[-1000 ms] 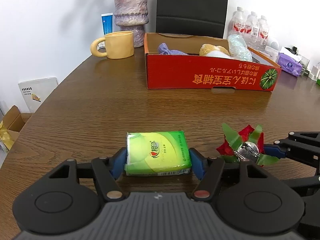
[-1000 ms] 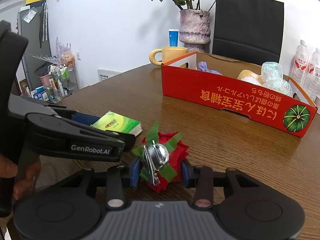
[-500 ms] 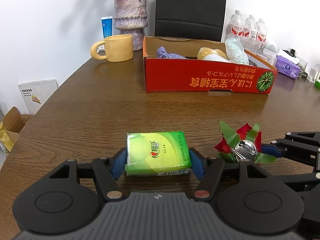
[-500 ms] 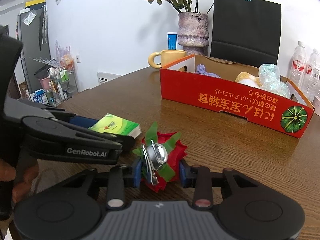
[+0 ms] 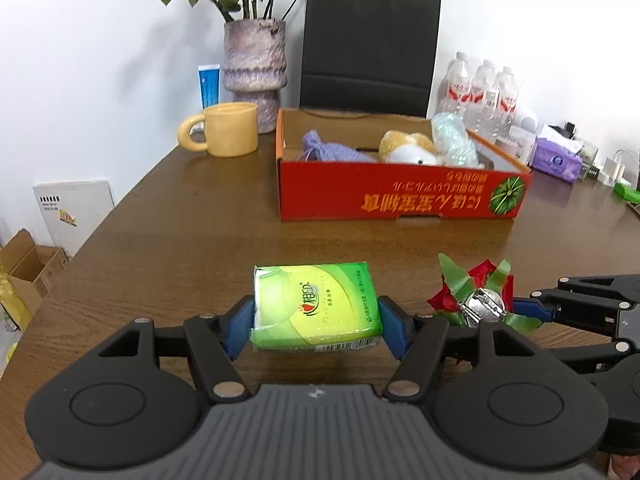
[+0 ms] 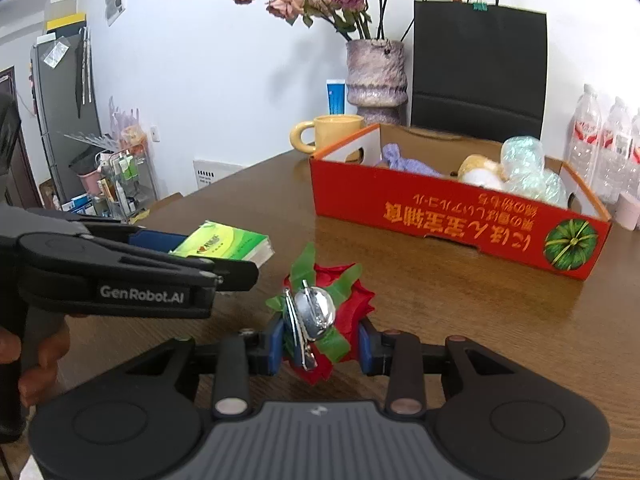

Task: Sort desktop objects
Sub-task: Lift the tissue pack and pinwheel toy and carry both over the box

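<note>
Tissue pack [image 5: 316,306], green and flat, sits crosswise between the fingers [image 5: 239,326] of my left gripper [image 5: 316,320], its long axis running from one blue pad to the other, both pads pressed against its short ends. I judge it raised a little off the counter [image 5: 180,248], though I cannot be sure. Just to its right, my right gripper [image 6: 319,345] is closed on the red flower ornament [image 6: 340,320] with green leaves and a silver bell, squeezed from both sides. The red cardboard box [image 5: 400,200] lies straight ahead of both, well apart, its long side facing me and its open top already holding a purple pouch [image 5: 336,151], a plush toy [image 5: 408,150] and a bubble-wrap bundle [image 5: 454,142]. My left gripper faces the box's emptier left end, so I judge the pack goes forward there, the ornament further right.
</note>
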Tool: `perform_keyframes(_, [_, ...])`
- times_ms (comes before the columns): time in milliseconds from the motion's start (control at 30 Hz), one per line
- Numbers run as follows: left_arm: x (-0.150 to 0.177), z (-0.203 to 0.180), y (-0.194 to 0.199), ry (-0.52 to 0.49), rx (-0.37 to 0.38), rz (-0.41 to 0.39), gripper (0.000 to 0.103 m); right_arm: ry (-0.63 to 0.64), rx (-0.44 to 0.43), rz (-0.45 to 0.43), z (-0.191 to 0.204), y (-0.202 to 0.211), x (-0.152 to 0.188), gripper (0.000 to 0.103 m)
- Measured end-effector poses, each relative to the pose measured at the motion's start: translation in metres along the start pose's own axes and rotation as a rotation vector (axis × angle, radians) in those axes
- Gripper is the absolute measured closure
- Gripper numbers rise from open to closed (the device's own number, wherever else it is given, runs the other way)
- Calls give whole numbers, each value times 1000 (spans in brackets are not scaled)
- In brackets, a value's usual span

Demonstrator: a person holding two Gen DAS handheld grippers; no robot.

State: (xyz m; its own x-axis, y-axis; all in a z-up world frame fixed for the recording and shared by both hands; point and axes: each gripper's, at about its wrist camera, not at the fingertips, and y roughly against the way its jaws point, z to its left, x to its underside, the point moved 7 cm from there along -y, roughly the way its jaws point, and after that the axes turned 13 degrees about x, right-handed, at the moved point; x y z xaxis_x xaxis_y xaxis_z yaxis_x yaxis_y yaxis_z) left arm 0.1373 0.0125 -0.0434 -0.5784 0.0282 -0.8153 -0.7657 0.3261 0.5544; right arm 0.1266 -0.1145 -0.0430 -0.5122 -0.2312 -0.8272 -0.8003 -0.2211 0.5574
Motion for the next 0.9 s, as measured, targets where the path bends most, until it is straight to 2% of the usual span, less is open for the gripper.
perform_keyframes(433, [-33,-22,14,-60,32,-66,37,-54,9,-26,-32,16,-25,69])
perform_keyframes(900, [-71,-48,12,-122,85,-114,37,-66,85,-94,-70,25,-65,69])
